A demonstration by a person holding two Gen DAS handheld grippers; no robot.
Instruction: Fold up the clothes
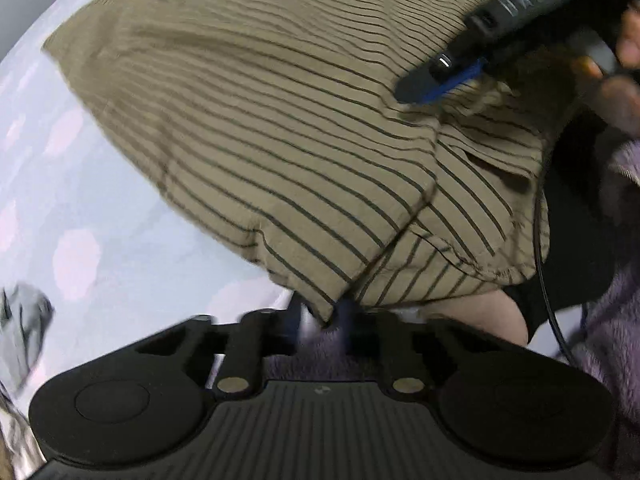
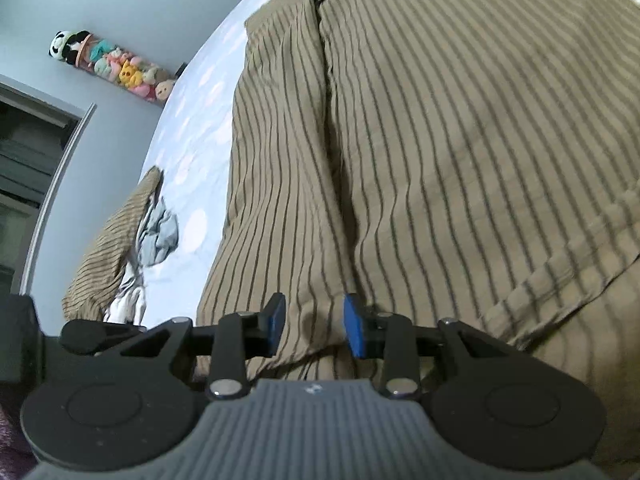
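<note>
Olive striped shirt [image 1: 256, 132] seemingly pinched by left tongs [image 1: 320, 320]

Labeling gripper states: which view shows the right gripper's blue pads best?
The right wrist view. Both blue pads of the right gripper show sharply, jaws apart, with a fold of the striped shirt between them. The left wrist view shows that gripper only from the side, blurred, pressing on the shirt, with one blue pad visible.
</note>
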